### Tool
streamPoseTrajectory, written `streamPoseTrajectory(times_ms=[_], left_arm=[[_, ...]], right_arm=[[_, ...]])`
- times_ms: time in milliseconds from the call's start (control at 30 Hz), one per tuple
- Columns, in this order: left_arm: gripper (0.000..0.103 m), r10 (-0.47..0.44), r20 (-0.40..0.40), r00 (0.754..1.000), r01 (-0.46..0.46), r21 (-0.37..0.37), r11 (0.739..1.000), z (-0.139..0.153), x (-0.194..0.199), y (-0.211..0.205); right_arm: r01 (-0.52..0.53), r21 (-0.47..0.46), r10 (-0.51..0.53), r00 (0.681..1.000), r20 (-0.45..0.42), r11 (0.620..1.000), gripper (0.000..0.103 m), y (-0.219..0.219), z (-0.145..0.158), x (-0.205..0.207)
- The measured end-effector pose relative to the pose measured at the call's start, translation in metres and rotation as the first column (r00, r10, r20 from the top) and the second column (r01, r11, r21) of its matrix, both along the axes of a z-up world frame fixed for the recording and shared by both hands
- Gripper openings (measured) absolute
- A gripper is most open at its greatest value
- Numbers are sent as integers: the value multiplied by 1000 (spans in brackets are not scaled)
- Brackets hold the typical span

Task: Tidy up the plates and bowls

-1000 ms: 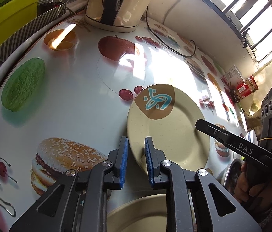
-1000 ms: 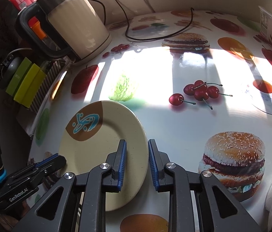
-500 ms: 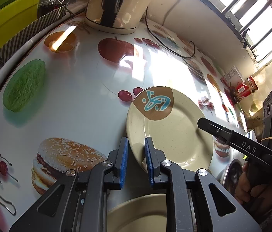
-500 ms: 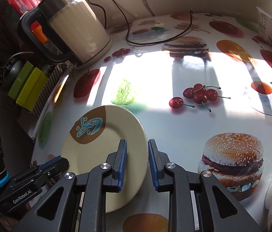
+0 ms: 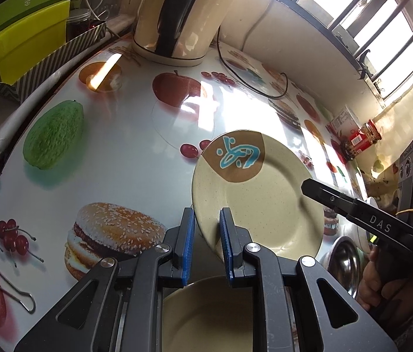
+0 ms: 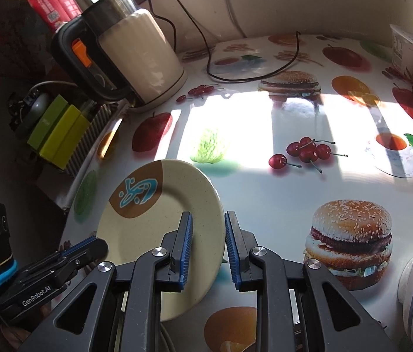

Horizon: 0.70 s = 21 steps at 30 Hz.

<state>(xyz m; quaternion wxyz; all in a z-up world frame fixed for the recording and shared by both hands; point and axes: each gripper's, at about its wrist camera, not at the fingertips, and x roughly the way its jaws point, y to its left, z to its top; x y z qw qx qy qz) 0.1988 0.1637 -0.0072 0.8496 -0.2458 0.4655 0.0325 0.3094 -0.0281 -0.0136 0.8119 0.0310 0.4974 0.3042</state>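
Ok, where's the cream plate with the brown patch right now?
The cream plate is tilted above the fruit-print table, its rim between the fingers of both the left hand-held gripper and the right hand-held gripper; a second cream dish sits just below.

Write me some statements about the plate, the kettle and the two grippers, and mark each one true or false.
1. The plate has a brown patch with a blue design. True.
2. The kettle lies on its side. False: it stands upright at the back of the table.
3. The plate's rim sits between the jaws of the left gripper and of the right gripper. True.
4. A burger lies on the plate. False: the plate is bare; the burger is printed on the table.
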Motion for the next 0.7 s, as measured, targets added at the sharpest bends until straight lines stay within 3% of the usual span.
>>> streamPoseTrajectory(times_ms=[700], left_arm=[[18,29,44,999,-30,26,999,23,-71,3]], right_arm=[[-47,20,47,999,25,999,22,2,18,-70]])
